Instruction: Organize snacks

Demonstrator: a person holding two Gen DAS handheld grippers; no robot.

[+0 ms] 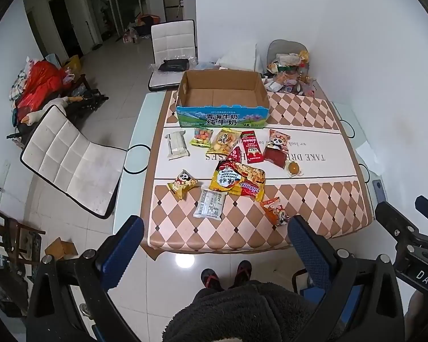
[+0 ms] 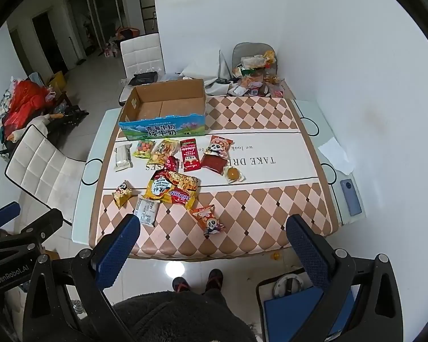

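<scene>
An empty open cardboard box point(image 1: 222, 97) with a blue printed front stands at the table's far side; it also shows in the right wrist view point(image 2: 165, 105). Several snack packets lie loose in front of it: a yellow noodle pack point(image 1: 236, 181) point(image 2: 172, 189), an orange panda packet point(image 1: 275, 211) point(image 2: 208, 219), a white packet point(image 1: 209, 203) point(image 2: 147, 209), a yellow panda packet point(image 1: 182, 183) point(image 2: 122, 192). My left gripper point(image 1: 215, 228) and right gripper point(image 2: 212, 226) are both open and empty, held above the table's near edge, touching nothing.
The table wears a brown-and-pink diamond cloth point(image 1: 313, 199). White chairs stand at left point(image 1: 71, 156) and behind the box point(image 1: 172, 45). A heap of clutter point(image 1: 291, 71) sits at the far right corner. A phone point(image 2: 350, 196) lies at the right edge.
</scene>
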